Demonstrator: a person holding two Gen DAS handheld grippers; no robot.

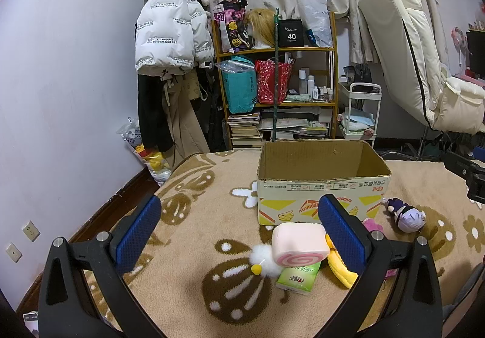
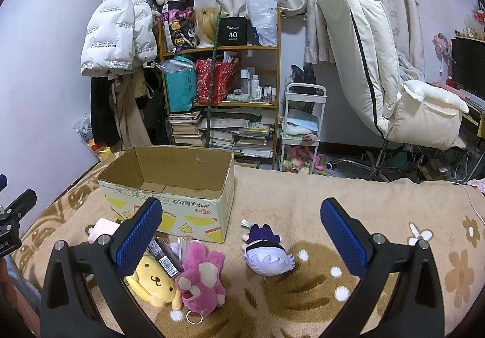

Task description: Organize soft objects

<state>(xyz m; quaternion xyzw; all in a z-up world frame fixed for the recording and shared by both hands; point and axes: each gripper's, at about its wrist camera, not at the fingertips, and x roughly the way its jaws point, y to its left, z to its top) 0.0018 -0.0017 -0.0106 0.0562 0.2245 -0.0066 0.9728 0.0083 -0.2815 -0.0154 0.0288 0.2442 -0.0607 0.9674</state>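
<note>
I am judging the job as barely begun: every soft toy I can see is lying out on the blanket [image 2: 303, 204], and the cardboard box [image 2: 169, 183] behind them is showing only its bare floor in the part I can see.

Nearest to me, I am holding my left gripper [image 1: 239, 231] low over the blanket with its jaws spread wide and nothing between them. Just beyond its fingers the white pompom [image 1: 265, 259] is touching the pink swirl-roll cushion [image 1: 298, 242], which is resting on the green tissue pack [image 1: 298, 277]. A yellow plush [image 1: 339, 268] is peeking out behind the right finger.

I am keeping my right gripper [image 2: 242, 231] at a similar height, jaws likewise spread and empty. Under its left finger the yellow dog plush [image 2: 154, 283] is lying beside the pink rabbit plush [image 2: 201, 274], with a dark barcoded packet [image 2: 165, 256] on top of the pile. The purple-haired doll [image 2: 266, 253] is lying apart, between the fingers as the right wrist camera sees it.

Farther off, the box is standing upright and open, just behind the toys. Beyond the blanket's far edge I am seeing the cluttered shelf [image 2: 221, 80] and the white chair [image 2: 379, 65].

Everything is left to do; I judge the doll the easiest first pick for the right side.
</note>
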